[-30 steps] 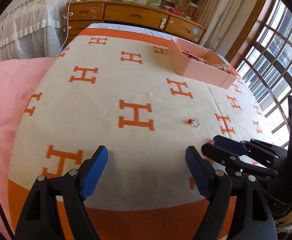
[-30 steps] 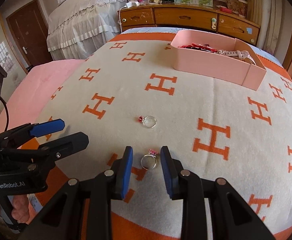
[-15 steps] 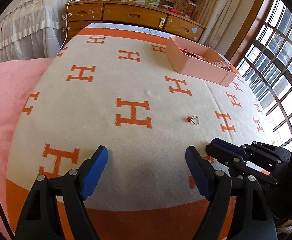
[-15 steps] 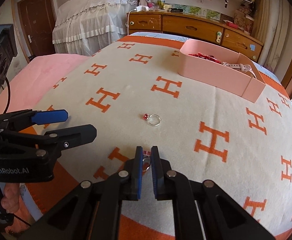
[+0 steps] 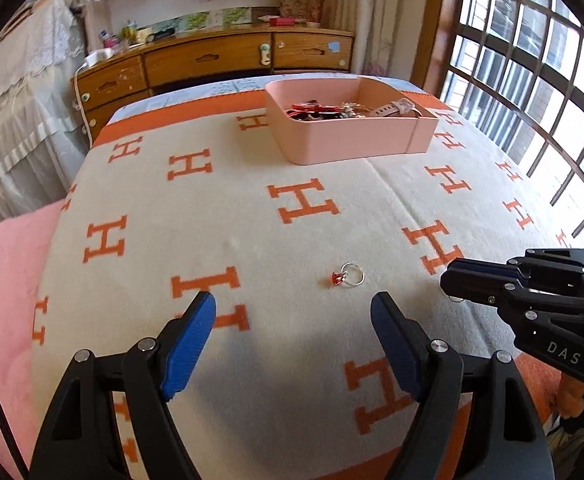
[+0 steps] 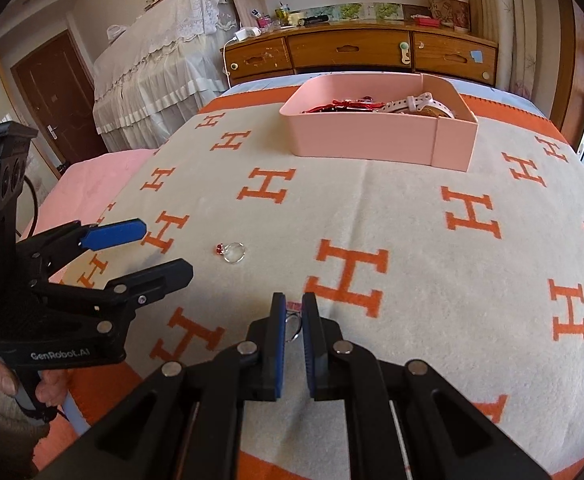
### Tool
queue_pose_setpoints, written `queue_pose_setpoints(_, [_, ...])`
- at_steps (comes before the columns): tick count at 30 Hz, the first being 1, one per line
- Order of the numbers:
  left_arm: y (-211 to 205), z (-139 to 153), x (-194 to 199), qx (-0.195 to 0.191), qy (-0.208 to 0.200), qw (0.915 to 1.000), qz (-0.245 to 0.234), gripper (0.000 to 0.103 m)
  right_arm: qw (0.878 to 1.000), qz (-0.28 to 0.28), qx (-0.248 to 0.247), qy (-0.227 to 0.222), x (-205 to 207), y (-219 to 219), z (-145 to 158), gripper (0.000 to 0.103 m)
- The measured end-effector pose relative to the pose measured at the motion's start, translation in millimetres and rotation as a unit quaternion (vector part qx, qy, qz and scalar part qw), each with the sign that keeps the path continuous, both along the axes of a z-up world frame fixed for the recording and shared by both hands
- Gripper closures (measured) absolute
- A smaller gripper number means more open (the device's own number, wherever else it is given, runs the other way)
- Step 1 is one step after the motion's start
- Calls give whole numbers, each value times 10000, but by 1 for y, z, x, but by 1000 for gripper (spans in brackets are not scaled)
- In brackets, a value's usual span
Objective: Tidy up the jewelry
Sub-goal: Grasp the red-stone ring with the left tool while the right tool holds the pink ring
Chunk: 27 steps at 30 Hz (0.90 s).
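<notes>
Lying on the cream blanket point(image 6: 412, 216) with its orange H marks are two rings. One ring with a red stone point(image 6: 232, 252) rests loose on the cloth; the other, a ring with a pink stone point(image 6: 293, 322), is pinched between the blue pads of the right hand-held gripper point(image 6: 292, 320), whose jaws stand nearly together on the band. In the left wrist view a small arc of that band shows under the right hand-held gripper's tip.

The left hand-held gripper point(image 5: 294, 320) has its jaws wide apart with nothing between them. The loose ring lies just ahead of its fingertips, nearer the right-hand pad point(image 5: 388, 328), not touching either. From the right wrist view the same ring sits between the two hand-held grippers, to the left of and beyond the closed one, and just off the tip of the left one.

One pink box point(image 6: 376, 142) stands at the far end of the blanket, well apart from both rings. Inside it are red pieces, a pale pink watch strap and some other jewellery too tangled to count.

A person's fingers point(image 6: 49, 390) wrap the left handle.
</notes>
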State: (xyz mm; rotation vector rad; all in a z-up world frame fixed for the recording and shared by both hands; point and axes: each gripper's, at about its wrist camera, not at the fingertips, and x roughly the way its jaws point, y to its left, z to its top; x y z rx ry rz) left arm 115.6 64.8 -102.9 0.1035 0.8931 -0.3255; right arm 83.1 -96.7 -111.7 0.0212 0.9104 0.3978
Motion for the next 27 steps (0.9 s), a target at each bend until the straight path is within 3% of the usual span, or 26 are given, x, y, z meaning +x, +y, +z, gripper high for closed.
queue_pose_setpoints(4, [-13, -5, 11, 505, -52, 9972, -555, 30, 9999, 41, 157, -14, 0, -8, 0, 95])
queue_pose_setpoints(6, [-20, -8, 15, 791, -19, 9938, -786, 47, 9997, 33, 242, 39, 2, -12, -2, 95])
queue_pose_setpoints(7, [-21, -10, 17, 870, 9, 9921, -908, 49, 9995, 32, 294, 70, 3, -14, -2, 95])
queue_pose_setpoints(14, [-29, -9, 28, 1025, 31, 9819, -1591, 52, 9980, 60, 589, 209, 8, -22, -5, 95])
queue_pose_setpoints(16, [-30, -9, 29, 964, 87, 9794, -1774, 61, 9976, 62, 636, 251, 9, -23, -6, 95])
queue_pose_setpoints(17, [-32, -9, 30, 905, 145, 9783, -1856, 71, 9975, 63, 654, 264, 9, -23, -6, 95])
queue_pose_setpoints(21, [-40, -10, 27, 892, 135, 9760, -1983, 94, 9973, 49, 682, 266, 9, -24, -6, 95])
queue_pose_setpoints(27, [-42, -9, 27, 853, 162, 9847, -1510, 97, 9982, 44, 590, 93, 6, -23, 2, 95])
